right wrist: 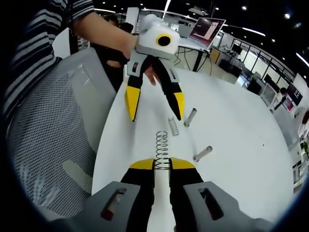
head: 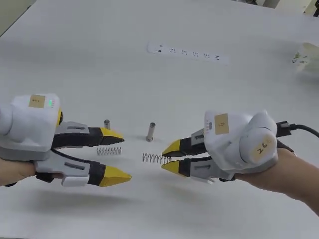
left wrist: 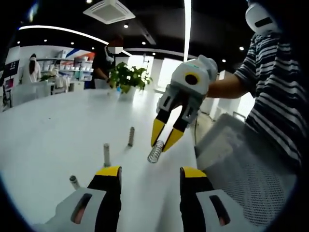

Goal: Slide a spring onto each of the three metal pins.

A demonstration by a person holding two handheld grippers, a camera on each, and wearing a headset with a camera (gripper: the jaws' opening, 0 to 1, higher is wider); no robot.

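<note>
Spring, unfitted: your right claw (head: 168,158) pinched a thin coiled wire spring (head: 151,158) by its end near the upright grey metal pin (head: 150,132), left claw (head: 115,154) gaped empty; next, its bore needed aligning over that pin.

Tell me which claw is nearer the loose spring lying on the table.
Left. The loose spring lies right by the tips of the open left claw; the right claw is farther off, shut on a second spring.
</note>
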